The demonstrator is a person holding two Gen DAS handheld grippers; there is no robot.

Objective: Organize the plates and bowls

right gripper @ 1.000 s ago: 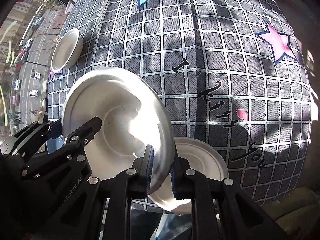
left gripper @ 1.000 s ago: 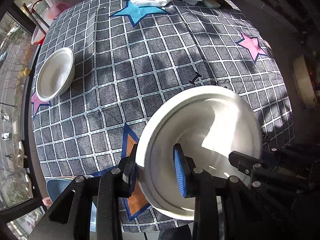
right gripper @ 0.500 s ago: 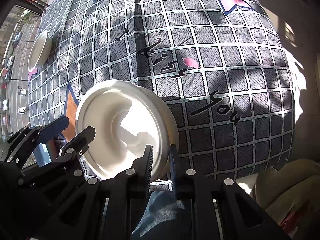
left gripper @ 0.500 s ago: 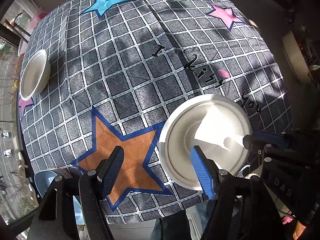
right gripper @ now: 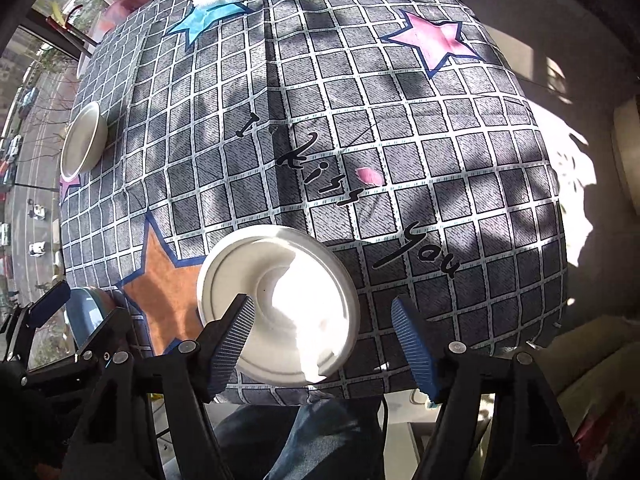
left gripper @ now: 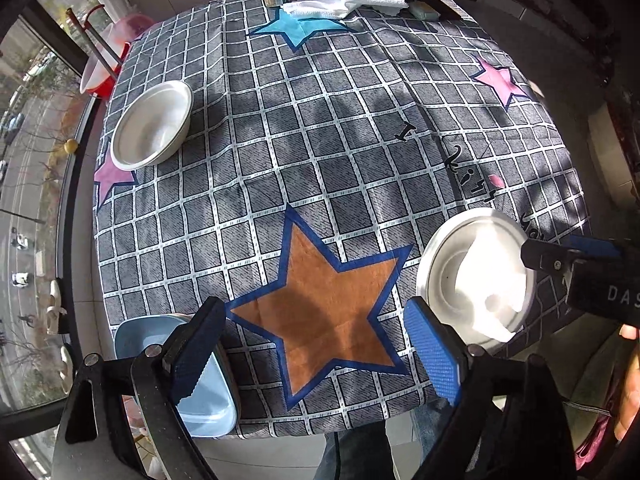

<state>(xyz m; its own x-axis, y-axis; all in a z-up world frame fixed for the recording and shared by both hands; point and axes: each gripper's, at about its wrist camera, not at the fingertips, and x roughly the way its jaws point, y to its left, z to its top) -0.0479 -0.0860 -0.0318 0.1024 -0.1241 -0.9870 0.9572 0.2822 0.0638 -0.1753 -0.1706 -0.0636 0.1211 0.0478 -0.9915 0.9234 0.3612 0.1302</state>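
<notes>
Plates [right gripper: 280, 304] sit stacked, seemingly overhanging the table edge, both grippers opening, empty.

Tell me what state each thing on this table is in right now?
White plate: lying flat near the table edge, released.
White bowl: upright, empty.
Blue dish: at the table's corner.
Left gripper: jaws opening, nothing between.
Right gripper: jaws opening above the plate.

"I kiss you" on tablecloth [right gripper: 400, 128]
</notes>
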